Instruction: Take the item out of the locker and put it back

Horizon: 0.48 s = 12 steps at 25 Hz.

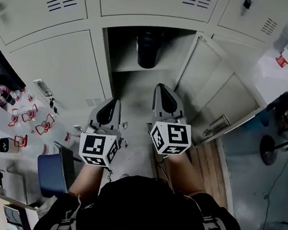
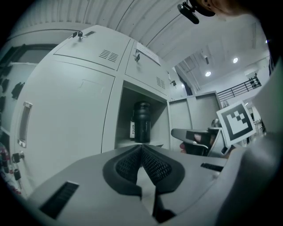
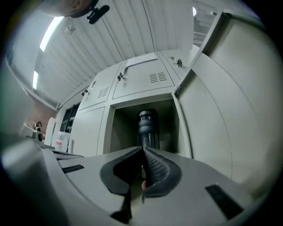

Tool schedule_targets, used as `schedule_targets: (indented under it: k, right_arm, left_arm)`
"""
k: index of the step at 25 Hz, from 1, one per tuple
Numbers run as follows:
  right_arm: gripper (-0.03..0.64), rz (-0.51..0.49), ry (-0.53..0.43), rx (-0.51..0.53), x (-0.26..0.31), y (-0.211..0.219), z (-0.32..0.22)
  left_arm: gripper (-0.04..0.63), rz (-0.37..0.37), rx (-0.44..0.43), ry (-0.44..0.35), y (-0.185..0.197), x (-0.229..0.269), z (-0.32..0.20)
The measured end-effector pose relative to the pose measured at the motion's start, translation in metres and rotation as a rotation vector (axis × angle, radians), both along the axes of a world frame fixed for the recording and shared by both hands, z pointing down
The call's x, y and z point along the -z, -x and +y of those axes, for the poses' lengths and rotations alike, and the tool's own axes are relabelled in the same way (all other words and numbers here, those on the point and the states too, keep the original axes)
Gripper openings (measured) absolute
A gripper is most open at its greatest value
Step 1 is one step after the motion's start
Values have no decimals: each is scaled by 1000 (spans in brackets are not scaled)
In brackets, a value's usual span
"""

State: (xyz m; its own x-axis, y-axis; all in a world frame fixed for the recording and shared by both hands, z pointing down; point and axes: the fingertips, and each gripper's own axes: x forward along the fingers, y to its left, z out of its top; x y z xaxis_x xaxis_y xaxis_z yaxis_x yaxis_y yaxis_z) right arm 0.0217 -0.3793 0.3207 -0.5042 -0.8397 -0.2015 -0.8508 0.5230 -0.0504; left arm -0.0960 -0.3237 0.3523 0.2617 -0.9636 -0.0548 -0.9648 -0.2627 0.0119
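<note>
— The grippers, please?
— The left gripper (image 2: 141, 146) is hanging clenched, with nothing between its jaws. The right gripper (image 3: 143, 149) is likewise pinching shut on nothing, and is pointing into the open locker (image 1: 180, 58).
— And the step?
— I am reading it two ways: the item is either waiting to come out or is already back in. Either way, both grippers should be keeping clear of the open door (image 1: 211, 97).
— The item itself?
— The bottle (image 1: 149, 47) is standing upright, deep in the compartment. It is dark, ringed below the cap, and is showing a pale printed strip at one edge.
</note>
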Motion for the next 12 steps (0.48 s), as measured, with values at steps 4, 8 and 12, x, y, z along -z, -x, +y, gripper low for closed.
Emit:
schedule_targets:
  k: [4,8,12]
  right_arm:
    - [12,-16,46,51,-20,-4,10]
    - [12,-8,39,60,-24,-6,14]
    - [12,-3,48,48,-27,-9,15]
  left_arm:
    - [12,-8,-10,8,-6,-3,0]
    - [14,-16,-13,16,-9,-4,2]
    - [12,-20,-13,19,-12,-4,5]
